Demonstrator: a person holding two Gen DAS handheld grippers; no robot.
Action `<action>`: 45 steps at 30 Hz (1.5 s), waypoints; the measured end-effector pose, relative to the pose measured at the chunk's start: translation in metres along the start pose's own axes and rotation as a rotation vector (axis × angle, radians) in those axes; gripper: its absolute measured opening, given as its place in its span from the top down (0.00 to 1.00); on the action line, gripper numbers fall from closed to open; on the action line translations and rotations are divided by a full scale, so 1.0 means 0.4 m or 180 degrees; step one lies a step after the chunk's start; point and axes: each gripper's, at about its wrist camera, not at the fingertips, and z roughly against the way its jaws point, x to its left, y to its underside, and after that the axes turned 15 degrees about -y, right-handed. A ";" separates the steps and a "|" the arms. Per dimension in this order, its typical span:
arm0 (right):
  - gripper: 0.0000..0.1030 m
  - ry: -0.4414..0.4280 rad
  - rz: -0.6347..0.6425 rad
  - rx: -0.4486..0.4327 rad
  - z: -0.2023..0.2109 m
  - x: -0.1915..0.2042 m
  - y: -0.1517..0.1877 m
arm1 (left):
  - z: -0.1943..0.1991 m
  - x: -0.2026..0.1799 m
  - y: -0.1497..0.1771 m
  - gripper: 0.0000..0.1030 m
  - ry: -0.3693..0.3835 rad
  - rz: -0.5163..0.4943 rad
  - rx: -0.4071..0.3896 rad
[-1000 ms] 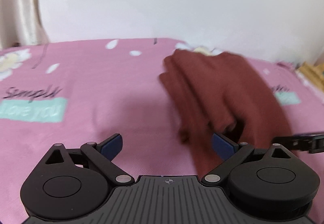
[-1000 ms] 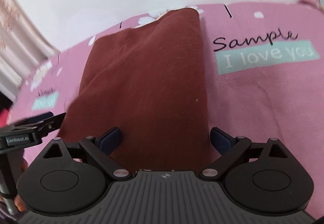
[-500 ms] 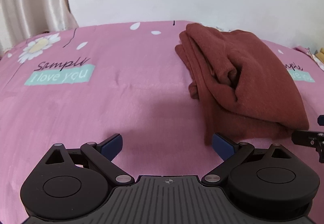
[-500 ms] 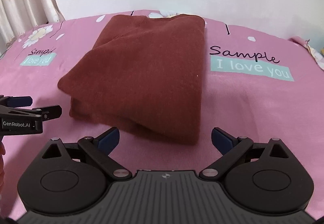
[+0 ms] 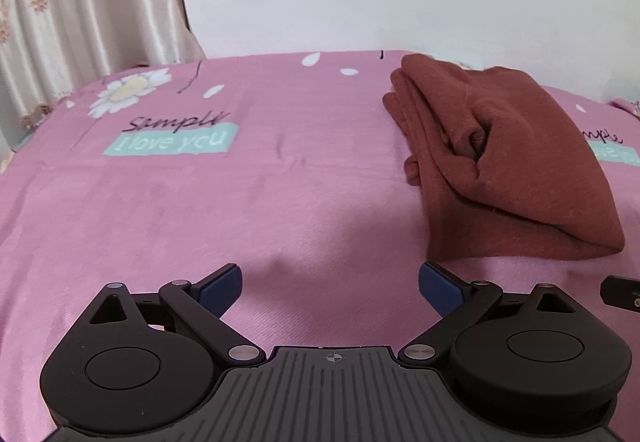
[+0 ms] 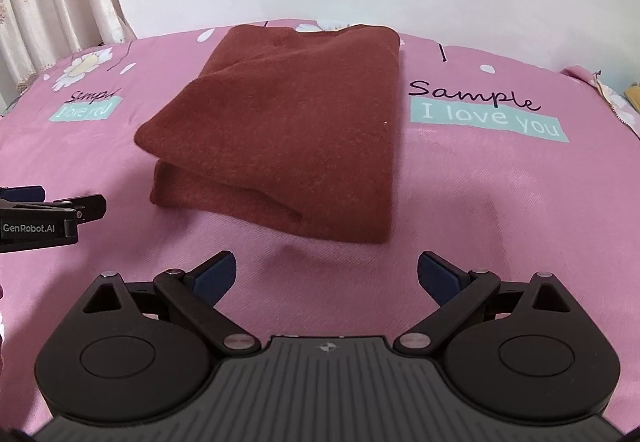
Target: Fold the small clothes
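Folded rust-brown garment (image 6: 288,130) lies on the pink bedsheet (image 5: 240,210), clear of both tools: at 12 o'clock from the right gripper (image 6: 326,278), 1 o'clock from the left gripper (image 5: 330,288), both jaws spread wide, empty.

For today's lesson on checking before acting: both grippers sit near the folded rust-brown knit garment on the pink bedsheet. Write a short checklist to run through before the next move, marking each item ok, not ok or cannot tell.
1. Left gripper open and empty: ok.
2. Right gripper open and empty: ok.
3. Rust-brown knit garment folded into a compact stack: ok.
4. Both grippers clear of the garment, not touching it: ok.
5. Side layers aligned: not ok, the edges look uneven and bunched in the left wrist view.
6. Pink printed bedsheet lying flat around the garment: ok.
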 end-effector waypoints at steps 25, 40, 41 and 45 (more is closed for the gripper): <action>0.05 0.0004 0.0017 -0.0244 0.051 0.015 0.038 | 0.057 -0.031 0.042 0.00 -0.0128 -0.0122 -0.0049; 0.05 -0.0001 0.0024 -0.0236 0.043 0.016 0.034 | 0.056 -0.038 0.041 0.00 -0.0204 -0.0161 -0.0001; 0.05 -0.0002 0.0022 -0.0235 0.043 0.016 0.034 | 0.055 -0.040 0.041 0.00 -0.0201 -0.0171 0.0003; 0.05 -0.0003 0.0027 -0.0229 0.041 0.016 0.034 | 0.056 -0.044 0.044 0.00 -0.0187 -0.0211 0.0002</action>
